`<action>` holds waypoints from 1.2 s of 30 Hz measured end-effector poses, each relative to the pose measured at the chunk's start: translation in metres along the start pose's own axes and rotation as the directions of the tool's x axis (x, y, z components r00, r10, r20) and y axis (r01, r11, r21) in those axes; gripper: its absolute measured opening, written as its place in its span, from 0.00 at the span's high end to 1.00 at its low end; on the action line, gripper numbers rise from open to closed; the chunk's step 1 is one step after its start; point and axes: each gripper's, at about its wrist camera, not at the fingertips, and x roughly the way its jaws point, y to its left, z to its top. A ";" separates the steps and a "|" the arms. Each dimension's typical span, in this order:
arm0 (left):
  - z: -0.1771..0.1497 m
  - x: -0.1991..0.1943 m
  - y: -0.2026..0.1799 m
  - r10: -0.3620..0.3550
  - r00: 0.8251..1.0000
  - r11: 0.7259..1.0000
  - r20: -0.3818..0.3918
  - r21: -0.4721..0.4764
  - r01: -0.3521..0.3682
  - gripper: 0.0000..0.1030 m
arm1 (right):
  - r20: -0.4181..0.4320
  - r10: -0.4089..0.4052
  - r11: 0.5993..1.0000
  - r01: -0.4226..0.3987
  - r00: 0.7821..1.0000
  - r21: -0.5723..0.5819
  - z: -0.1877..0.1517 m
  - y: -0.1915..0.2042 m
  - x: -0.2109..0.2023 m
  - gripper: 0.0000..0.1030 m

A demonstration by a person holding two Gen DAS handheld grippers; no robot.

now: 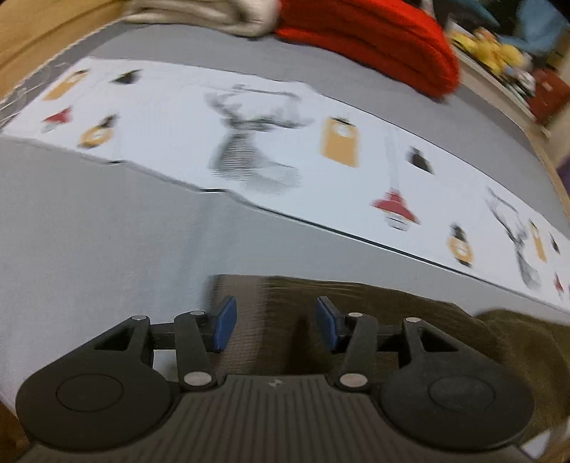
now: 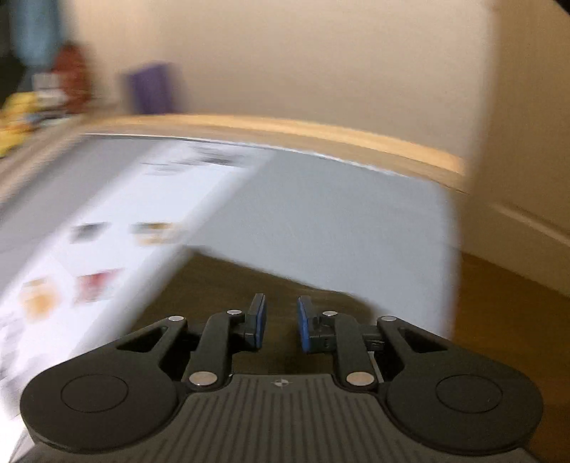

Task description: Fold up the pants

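With both hand-held grippers empty, left (image 1: 274, 322) half open, right (image 2: 278, 322) narrow, I see the pants (image 1: 392, 313) just under both, running rightward.

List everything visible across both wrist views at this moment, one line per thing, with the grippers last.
pants: one, olive-brown, on the grey sheet just past both grippers
grey sheet: one, grey, covering the bed
printed runner: one, white with deer and lantern motifs, lying across the sheet beyond the pants
red garment: one, red, folded, far side of the bed
beige garment: one, beige, folded, beside the red one
bed frame: one, light wood, along the bed's edge
purple object: one, blurred, by the wall
left gripper: black, blue fingers apart, nothing between them
right gripper: black, blue fingers apart, nothing between them
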 end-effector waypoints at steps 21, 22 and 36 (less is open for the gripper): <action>-0.044 0.090 -0.186 -0.180 0.956 0.869 -0.232 0.418 0.266 0.65 | -0.616 0.578 -0.084 -0.711 0.535 -0.698 -0.209 0.276 -0.096 0.44; -0.043 0.094 -0.188 -0.171 0.959 0.873 -0.226 0.417 0.254 0.66 | -0.614 0.570 -0.102 -0.694 0.546 -0.712 -0.213 0.281 -0.093 0.45; 0.000 0.092 -0.182 -0.097 0.980 0.937 -0.174 0.316 0.149 0.57 | -0.546 0.578 -0.145 -0.581 0.607 -0.801 -0.230 0.304 -0.083 0.92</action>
